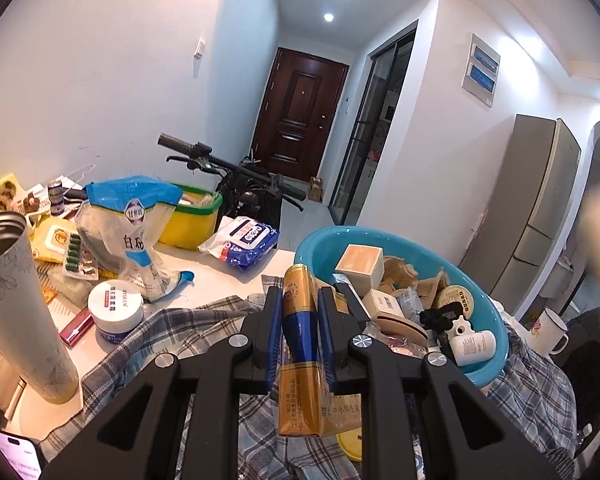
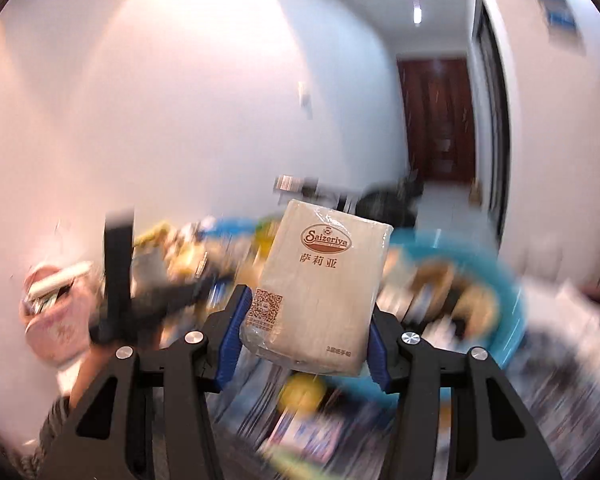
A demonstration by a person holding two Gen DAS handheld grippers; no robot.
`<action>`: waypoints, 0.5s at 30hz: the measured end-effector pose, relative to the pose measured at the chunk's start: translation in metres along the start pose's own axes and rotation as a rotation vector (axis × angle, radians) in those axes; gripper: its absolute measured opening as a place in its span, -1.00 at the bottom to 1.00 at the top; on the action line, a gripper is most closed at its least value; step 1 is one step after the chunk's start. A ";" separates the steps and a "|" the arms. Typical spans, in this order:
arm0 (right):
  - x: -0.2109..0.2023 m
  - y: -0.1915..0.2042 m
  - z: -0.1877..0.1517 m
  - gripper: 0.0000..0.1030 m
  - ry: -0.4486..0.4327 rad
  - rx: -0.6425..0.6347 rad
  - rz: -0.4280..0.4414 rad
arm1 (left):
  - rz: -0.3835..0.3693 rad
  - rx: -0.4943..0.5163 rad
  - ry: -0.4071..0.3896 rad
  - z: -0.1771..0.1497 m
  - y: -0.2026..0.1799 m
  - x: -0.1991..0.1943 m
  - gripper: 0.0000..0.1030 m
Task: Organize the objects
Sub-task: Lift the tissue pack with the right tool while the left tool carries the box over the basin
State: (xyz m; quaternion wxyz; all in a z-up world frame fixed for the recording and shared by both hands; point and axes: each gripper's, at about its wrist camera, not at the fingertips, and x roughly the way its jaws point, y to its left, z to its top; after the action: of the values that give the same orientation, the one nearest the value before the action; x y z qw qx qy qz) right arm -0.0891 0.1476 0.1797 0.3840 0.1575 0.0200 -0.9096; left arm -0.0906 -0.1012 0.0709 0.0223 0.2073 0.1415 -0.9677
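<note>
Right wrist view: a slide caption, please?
Beige plastic-wrapped Saizeriya napkin pack clamped between blue-padded jaws of right gripper, blurred clutter behind.

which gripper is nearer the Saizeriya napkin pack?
Right. The right gripper is clamped on the napkin pack; the left gripper holds a gold-and-blue carton instead.

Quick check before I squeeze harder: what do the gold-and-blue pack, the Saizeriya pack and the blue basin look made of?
Gold-and-blue pack: seemingly printed card under glossy film, going by its sheen and creases. Saizeriya pack: soft paper tissues in clear plastic wrap, wrinkled and shiny at the top. Blue basin: likely smooth moulded plastic, with a uniform colour and rounded rim.
</note>
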 end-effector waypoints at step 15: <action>0.044 -0.051 0.090 -0.01 -0.146 -0.016 -0.031 | 0.076 0.082 -0.067 -0.005 -0.025 -0.006 -0.63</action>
State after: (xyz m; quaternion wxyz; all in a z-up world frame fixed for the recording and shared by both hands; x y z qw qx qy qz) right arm -0.1785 0.1390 0.2475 0.3714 0.0872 0.0017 -0.9244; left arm -0.0856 -0.0761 0.0751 0.0554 0.1809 0.0927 -0.9775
